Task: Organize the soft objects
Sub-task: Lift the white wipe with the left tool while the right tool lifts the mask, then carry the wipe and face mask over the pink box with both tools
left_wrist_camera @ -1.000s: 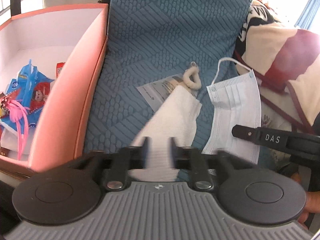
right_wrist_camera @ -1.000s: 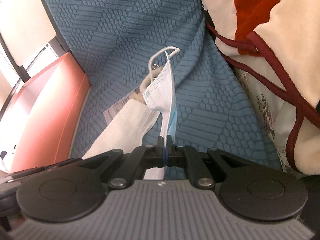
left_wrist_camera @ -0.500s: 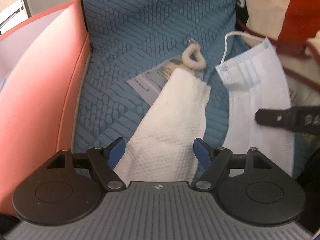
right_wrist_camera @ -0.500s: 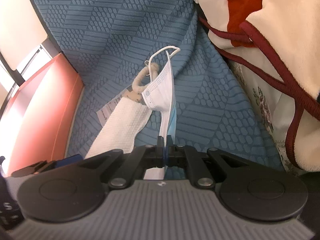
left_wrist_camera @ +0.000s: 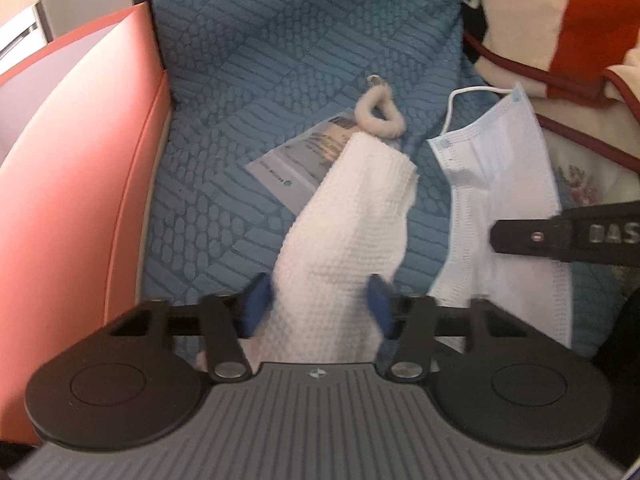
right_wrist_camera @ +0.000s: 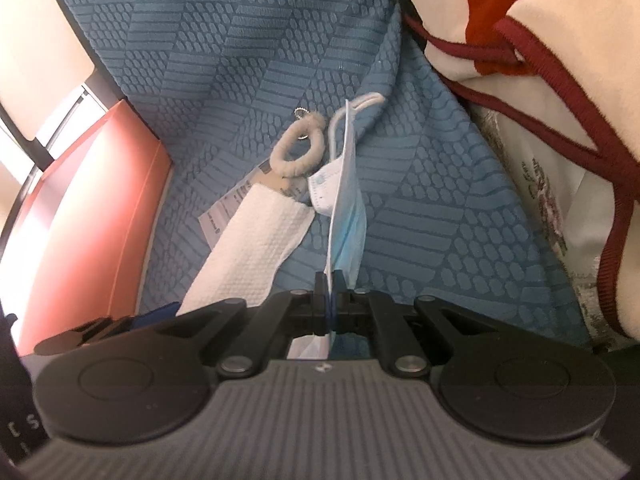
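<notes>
A white waffle-textured towel (left_wrist_camera: 352,216) lies on the blue patterned cushion (left_wrist_camera: 280,40). My left gripper (left_wrist_camera: 318,308) straddles the towel's near end; its jaws are closing, and the blue pads (left_wrist_camera: 256,308) touch and bunch both edges. My right gripper (right_wrist_camera: 330,284) is shut on the edge of a light blue face mask (right_wrist_camera: 346,208), which hangs edge-on from it. In the left wrist view the mask (left_wrist_camera: 500,184) spreads out at the right, with a right finger (left_wrist_camera: 560,236) across it. A cream hair tie (left_wrist_camera: 378,114) rests just beyond the towel.
An orange-pink box (left_wrist_camera: 80,184) stands along the left, its wall close to the towel. A flat printed packet (left_wrist_camera: 296,160) lies partly under the towel. A cream and red blanket (left_wrist_camera: 560,20) is heaped at the right edge of the cushion.
The left jaws opened wide around the towel, then drew in until the pads met its edges. The left gripper dropped closer to the cushion; the box's inside left view. The right gripper kept hold of the mask.
</notes>
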The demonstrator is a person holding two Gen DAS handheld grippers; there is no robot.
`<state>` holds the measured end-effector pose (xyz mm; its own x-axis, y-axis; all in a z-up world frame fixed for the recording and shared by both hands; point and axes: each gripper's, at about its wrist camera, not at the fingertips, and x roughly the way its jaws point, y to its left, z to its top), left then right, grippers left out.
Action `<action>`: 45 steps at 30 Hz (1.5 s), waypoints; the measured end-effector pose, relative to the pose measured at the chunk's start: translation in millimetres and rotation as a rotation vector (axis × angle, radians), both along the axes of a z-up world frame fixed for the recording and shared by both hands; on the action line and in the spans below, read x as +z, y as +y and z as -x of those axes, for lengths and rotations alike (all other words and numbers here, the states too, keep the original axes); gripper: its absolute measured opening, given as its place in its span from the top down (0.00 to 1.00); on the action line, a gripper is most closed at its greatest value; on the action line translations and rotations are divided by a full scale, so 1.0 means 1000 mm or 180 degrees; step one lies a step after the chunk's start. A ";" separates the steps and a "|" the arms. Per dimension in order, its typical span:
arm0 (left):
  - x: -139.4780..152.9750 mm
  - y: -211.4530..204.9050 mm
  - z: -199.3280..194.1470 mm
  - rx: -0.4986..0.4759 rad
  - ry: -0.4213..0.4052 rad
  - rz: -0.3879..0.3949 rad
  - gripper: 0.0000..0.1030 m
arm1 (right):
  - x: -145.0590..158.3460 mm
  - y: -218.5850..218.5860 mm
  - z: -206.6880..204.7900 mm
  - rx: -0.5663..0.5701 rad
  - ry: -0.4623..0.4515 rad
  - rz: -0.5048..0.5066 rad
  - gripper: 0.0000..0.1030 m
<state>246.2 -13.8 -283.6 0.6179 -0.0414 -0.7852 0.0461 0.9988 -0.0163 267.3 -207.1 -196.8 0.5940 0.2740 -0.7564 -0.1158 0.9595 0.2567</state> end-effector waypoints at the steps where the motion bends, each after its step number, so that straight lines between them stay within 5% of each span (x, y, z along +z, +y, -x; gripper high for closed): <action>1: 0.001 -0.001 0.000 -0.0001 -0.0003 0.0017 0.66 | -0.001 0.000 -0.001 0.0004 0.0012 -0.0008 0.95; 3: 0.002 0.000 0.002 0.0071 -0.0007 0.0048 0.85 | -0.001 0.001 -0.001 0.0013 0.0021 -0.0003 0.95; 5: 0.004 0.004 0.003 0.0112 0.0004 0.0154 0.92 | 0.000 0.002 0.000 0.0023 0.0006 0.0012 0.95; 23: 0.089 0.044 0.052 0.0478 -0.0524 0.0852 0.93 | 0.041 0.008 0.029 0.0228 -0.0337 0.0125 0.95; 45: 0.145 0.073 0.116 0.0509 -0.0714 0.0989 0.93 | 0.103 0.023 0.090 0.0330 -0.0529 0.0075 0.95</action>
<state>129.8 58.8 -138.3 0.7900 -0.1447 -0.5957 -0.0726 0.9428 -0.3252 176.9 -183.8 -94.0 0.6808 0.3235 -0.6572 -0.2532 0.9458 0.2033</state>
